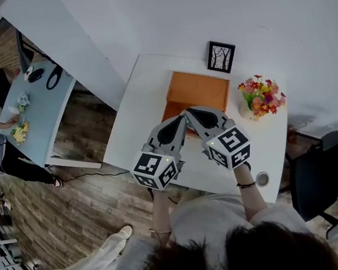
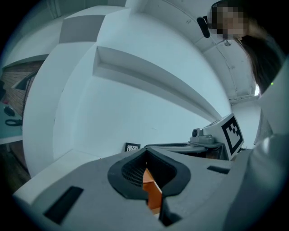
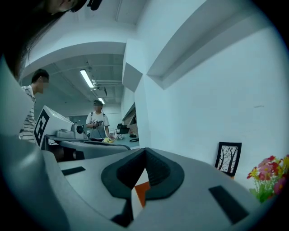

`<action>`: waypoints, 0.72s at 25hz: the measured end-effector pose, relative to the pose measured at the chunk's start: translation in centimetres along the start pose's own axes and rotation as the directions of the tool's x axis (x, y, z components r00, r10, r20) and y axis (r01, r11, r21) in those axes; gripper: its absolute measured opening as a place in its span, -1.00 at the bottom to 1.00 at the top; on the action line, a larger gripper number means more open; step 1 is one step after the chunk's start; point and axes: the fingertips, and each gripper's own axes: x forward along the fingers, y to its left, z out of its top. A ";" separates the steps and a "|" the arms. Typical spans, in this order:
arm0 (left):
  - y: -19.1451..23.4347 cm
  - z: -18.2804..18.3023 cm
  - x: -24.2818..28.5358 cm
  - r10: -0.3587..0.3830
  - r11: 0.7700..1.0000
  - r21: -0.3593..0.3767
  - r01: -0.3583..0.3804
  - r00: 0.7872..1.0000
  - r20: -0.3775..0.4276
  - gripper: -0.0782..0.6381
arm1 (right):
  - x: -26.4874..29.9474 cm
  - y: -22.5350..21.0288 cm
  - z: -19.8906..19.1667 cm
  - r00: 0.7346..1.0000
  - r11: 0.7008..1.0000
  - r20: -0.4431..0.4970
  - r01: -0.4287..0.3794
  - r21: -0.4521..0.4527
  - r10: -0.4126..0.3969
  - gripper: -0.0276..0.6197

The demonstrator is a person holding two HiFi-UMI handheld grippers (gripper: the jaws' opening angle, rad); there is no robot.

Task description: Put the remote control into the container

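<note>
Both pairs of jaws together and empty, tips at the near edge of the container

The left gripper (image 1: 181, 122) and right gripper (image 1: 191, 115) each have their jaws pressed together on nothing, with only orange showing through the slit between them; their tips sit side by side above the near rim of the orange container (image 1: 195, 91), which lies just beyond them on the white table (image 1: 141, 104) with its long side running left to right, so neither hand is nearer; the remote control shows in no view, possibly hidden beneath the grippers
</note>
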 end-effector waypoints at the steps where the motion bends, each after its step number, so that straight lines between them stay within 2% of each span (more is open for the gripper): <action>1: -0.1 0.0 -0.1 0.003 1.000 0.007 -0.003 1.000 -0.002 -0.77 | -0.2 0.1 0.2 1.000 1.000 0.007 -0.001 -0.001 0.001 -0.92; 18: -1.2 0.0 -0.5 0.002 1.000 0.027 -0.002 1.000 -0.005 -0.77 | -1.6 0.1 1.1 0.999 1.000 0.049 -0.010 -0.004 0.010 -0.92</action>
